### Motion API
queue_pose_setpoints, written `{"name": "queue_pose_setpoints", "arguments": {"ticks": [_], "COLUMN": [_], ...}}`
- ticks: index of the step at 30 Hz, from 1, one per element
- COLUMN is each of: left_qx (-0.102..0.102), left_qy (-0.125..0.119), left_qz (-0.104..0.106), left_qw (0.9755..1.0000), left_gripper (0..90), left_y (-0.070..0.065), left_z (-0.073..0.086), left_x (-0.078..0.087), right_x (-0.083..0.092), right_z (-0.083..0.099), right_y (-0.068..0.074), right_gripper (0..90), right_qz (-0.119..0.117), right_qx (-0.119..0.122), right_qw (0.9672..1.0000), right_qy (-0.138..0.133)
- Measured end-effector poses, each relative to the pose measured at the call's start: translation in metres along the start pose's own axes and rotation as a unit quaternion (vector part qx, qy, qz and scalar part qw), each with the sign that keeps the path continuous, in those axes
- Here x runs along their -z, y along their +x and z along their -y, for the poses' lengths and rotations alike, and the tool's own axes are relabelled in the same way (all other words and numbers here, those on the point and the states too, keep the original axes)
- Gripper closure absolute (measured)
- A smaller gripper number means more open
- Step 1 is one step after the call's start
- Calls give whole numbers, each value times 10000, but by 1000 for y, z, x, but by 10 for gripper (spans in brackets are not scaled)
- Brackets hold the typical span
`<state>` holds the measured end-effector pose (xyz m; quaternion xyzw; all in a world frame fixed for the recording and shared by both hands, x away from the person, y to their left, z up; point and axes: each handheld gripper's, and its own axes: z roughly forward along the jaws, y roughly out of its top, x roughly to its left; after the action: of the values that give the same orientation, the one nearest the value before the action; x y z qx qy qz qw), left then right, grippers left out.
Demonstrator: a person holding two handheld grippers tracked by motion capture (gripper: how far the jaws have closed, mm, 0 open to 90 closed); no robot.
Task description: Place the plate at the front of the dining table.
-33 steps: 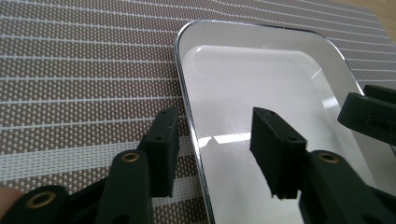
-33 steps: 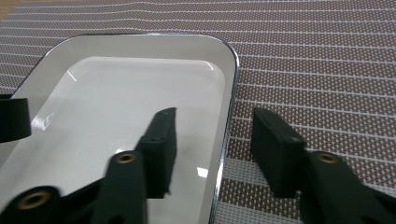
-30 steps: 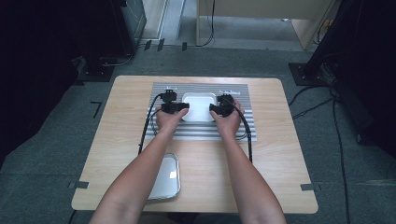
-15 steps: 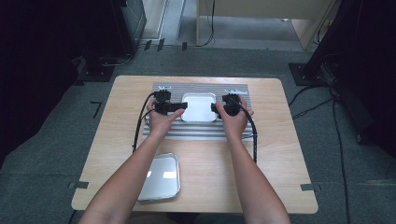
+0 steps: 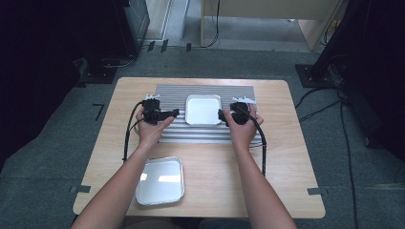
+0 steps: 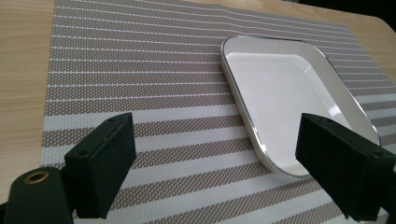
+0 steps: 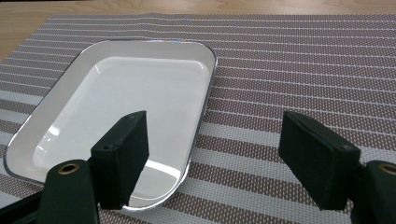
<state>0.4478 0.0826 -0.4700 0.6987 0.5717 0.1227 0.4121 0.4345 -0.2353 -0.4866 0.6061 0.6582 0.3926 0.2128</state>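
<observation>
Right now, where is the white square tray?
In the high view the white square tray lies on the striped placemat at the table's far middle, between the open left claw and right claw.

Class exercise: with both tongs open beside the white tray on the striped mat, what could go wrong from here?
1. The left tongs and right tongs, which have just been opening, sit close to the white square tray; a careless move could nudge it off-centre on the grey striped placemat.
2. A forearm could brush the shiny metal square tray near the wooden table's front edge.
</observation>
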Motion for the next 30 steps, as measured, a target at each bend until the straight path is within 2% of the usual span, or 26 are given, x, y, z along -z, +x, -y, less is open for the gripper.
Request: {"name": "queue_pose_setpoints", "arguments": {"ticks": [3,6,10,15,19,26,30], "left_qx": [33,-30,-56,-194,-70,-222,-181], "left_qy": [-99,-134,-176,-189,-243,-357,-414], "left_qz": [-4,-12,-27,-110,-76,-128,-98], "left_qw": [9999,9999,9998,9996,9997,9990,9989], "left_gripper": [122,123,125,127,137,139,139], "left_y": [5,9,15,19,25,28,33], "left_z": [5,10,16,23,27,35,35], "left_x": [8,15,22,30,37,52,62], "right_x": [4,7,12,17,26,37,45], "right_z": [3,5,10,14,18,22,25], "right_y": [0,1,-2,-6,-9,-9,-9], "right_gripper": [244,245,249,251,255,256,256], "right_qz": [-28,-30,-120,-86,-114,-128,-126], "right_qx": [38,84,33,45,45,110,182], "right_qw": [10000,10000,9999,10000,9999,9997,9996], "right_qy": [6,-8,-7,20,-44,-159,-184]}}
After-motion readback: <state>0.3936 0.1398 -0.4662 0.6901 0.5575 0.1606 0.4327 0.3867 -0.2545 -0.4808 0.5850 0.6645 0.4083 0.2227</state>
